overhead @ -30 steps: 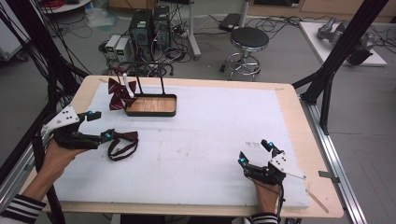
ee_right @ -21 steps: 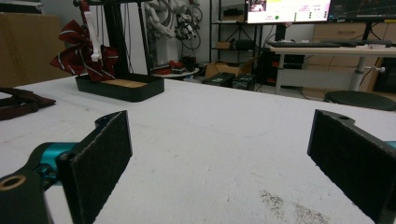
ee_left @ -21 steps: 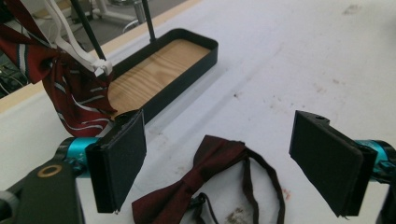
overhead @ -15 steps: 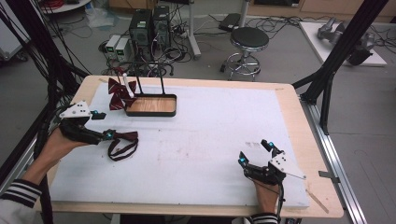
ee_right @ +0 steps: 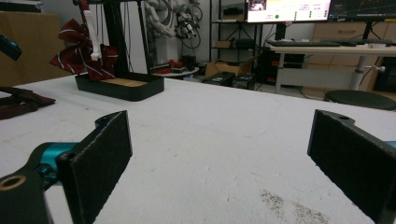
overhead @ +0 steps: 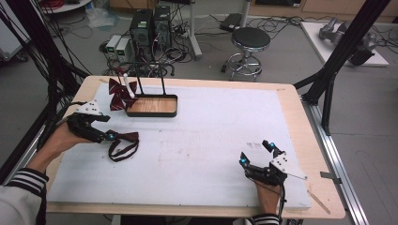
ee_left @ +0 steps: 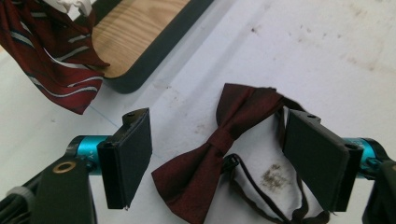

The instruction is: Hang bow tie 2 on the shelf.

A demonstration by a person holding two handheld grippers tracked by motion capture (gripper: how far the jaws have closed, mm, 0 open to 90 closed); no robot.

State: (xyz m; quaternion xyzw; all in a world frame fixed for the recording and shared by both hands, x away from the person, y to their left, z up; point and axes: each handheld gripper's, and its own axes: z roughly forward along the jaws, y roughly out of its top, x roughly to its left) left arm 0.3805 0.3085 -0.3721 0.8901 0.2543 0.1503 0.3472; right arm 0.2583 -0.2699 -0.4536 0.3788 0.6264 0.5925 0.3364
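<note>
Bow tie (ee_left: 219,154) between left hand-held gripper (ee_left: 219,163) jaws, untouched.

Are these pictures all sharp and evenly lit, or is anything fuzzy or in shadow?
High view: even, soft light, no glare; the white table casts only faint shadows. Left gripper view: the dark red bow tie is sharp, while the striped bow tie at the corner looks slightly soft. Right gripper view: the near pads are a little blurred, and the bright monitor behind is washed out.

Bow tie (overhead: 123,140) on table (overhead: 206,136), left side, between left gripper (overhead: 109,136) pads. Tray (overhead: 152,105) behind it; striped tie (overhead: 117,93) left of tray. Right gripper (overhead: 256,153) well apart, near front edge.
</note>
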